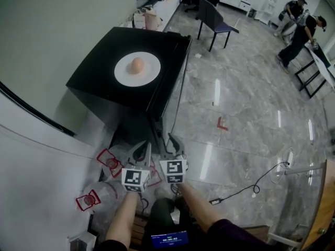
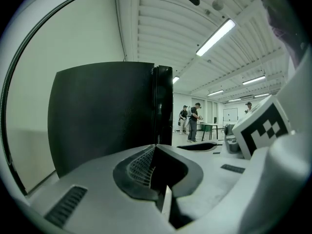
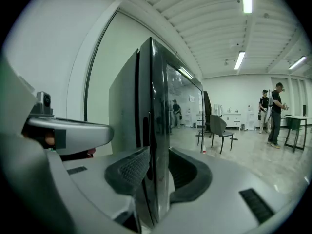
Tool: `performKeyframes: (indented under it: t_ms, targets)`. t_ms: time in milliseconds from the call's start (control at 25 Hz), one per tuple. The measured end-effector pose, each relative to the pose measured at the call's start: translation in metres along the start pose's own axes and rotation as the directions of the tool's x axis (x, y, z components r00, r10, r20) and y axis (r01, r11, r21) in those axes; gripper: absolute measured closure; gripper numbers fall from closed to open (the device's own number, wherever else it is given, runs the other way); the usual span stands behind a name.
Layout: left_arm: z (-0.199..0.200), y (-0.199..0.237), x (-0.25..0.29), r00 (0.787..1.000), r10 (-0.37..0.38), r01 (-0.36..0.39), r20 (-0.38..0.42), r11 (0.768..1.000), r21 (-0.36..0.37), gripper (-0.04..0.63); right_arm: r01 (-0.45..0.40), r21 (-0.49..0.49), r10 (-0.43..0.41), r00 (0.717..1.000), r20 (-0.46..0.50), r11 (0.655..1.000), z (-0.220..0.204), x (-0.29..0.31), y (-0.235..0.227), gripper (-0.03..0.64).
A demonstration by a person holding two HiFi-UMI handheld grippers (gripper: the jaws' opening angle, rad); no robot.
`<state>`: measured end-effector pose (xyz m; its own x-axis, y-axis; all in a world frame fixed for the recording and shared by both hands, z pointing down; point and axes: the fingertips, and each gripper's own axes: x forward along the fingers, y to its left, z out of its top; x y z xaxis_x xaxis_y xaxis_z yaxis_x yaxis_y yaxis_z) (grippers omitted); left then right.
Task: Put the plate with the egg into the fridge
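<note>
A white plate (image 1: 125, 73) with a brown egg (image 1: 137, 65) in its middle sits on top of a low black fridge (image 1: 97, 80). Both grippers are low in front of the fridge, well below the plate. My left gripper (image 1: 144, 149) is shut with nothing in it; in the left gripper view its jaws (image 2: 155, 152) face the fridge's black side (image 2: 102, 116). My right gripper (image 1: 174, 143) is open. In the right gripper view the glossy edge of the fridge door (image 3: 155, 106) stands between its jaws (image 3: 158, 165), close against the left pad.
A white wall runs along the left of the fridge. Clear bottles with red frames (image 1: 110, 163) lie at its foot. On the marble floor are a red mark (image 1: 222, 123) and a black cable (image 1: 251, 187). A chair (image 1: 214, 17) and two people (image 1: 301, 27) are farther off.
</note>
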<state>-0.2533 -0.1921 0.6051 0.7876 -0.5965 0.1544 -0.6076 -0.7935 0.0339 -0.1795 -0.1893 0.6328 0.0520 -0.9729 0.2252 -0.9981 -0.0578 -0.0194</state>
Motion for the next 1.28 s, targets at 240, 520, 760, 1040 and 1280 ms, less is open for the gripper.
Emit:
performKeyframes:
  t_ms: [240, 520, 760, 1040, 1280]
  targets:
    - [-0.02, 0.009, 0.001, 1.0, 0.005, -0.005, 0.006, 1.0, -0.012, 0.584, 0.054, -0.007, -0.054, 0.998, 0.014, 0.999, -0.005, 0.015, -0.001, 0.514]
    - [-0.03, 0.02, 0.0, 1.0, 0.018, -0.018, -0.009, 1.0, -0.022, 0.584, 0.11, -0.013, -0.11, 0.994, 0.02, 0.994, -0.005, 0.019, 0.0, 0.534]
    - [-0.033, 0.02, 0.002, 1.0, 0.017, -0.017, -0.013, 1.0, -0.018, 0.584, 0.112, 0.0, -0.112, 0.993, 0.024, 0.994, -0.006, 0.018, 0.0, 0.543]
    - [-0.027, 0.019, 0.003, 1.0, 0.0, 0.0, -0.016, 1.0, 0.002, 0.584, 0.075, 0.039, -0.075, 0.997, 0.002, 0.996, -0.008, 0.016, -0.001, 0.546]
    - [-0.022, -0.002, 0.017, 0.997, -0.074, 0.074, -0.015, 0.997, 0.03, 0.584, 0.08, 0.06, -0.082, 0.996, 0.024, 0.995, -0.015, -0.005, -0.027, 0.557]
